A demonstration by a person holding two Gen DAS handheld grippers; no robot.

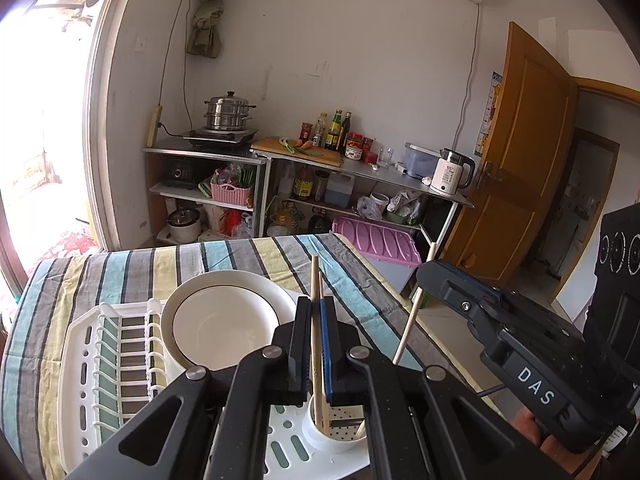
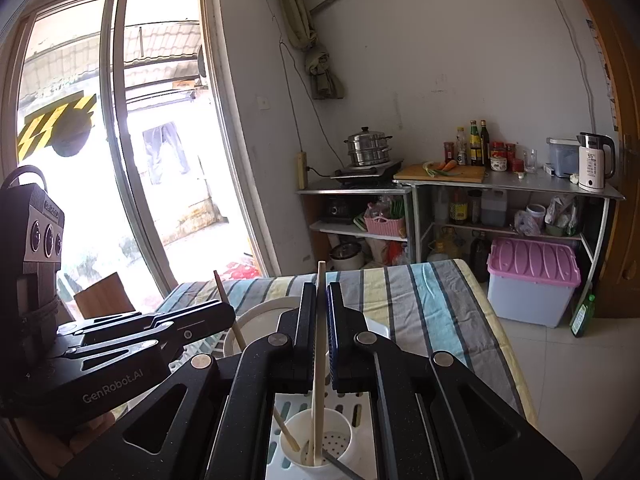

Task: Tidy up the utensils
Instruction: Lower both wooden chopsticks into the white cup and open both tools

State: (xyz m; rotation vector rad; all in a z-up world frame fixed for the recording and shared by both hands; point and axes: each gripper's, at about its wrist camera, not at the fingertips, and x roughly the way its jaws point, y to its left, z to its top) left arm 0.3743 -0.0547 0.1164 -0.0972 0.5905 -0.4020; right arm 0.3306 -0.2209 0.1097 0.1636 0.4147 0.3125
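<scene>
the left gripper (image 1: 319, 322) is pressed together on a wooden chopstick (image 1: 315, 320); the stick stands almost straight up between the two fingers; its low end is down inside the white cup (image 1: 336, 438), and its top pokes up above the fingers; a second thin stick (image 1: 321, 284) shows just behind it, and i cannot tell if the fingers hold that one too; the right gripper (image 2: 320, 320) is also squeezed on a chopstick (image 2: 319, 360); that stick stands tall, with its low end inside the same white cup (image 2: 316, 440); in the right wrist view the cup has little holes in its floor, and a dark utensil handle (image 2: 340, 466) lies in it too; another stick (image 2: 286, 430) leans in the cup on the left side; the cup sits at the near corner of the white dish rack (image 1: 80, 360); a big white plate (image 1: 224, 320) leans in the rack, just behind the left gripper; the rack rests on a table with a striped cloth (image 1: 120, 268); the two grippers are close, side by side, both over the cup; far back by the wall stand metal shelves (image 1: 256, 160) with a steel pot (image 1: 229, 114), bottles (image 1: 334, 130), a cutting board (image 1: 298, 150) and a white kettle (image 1: 452, 172); a purple lidded box (image 2: 534, 280) sits on the floor by the shelves; a brown door (image 1: 520, 160) stands open at the right.
</scene>
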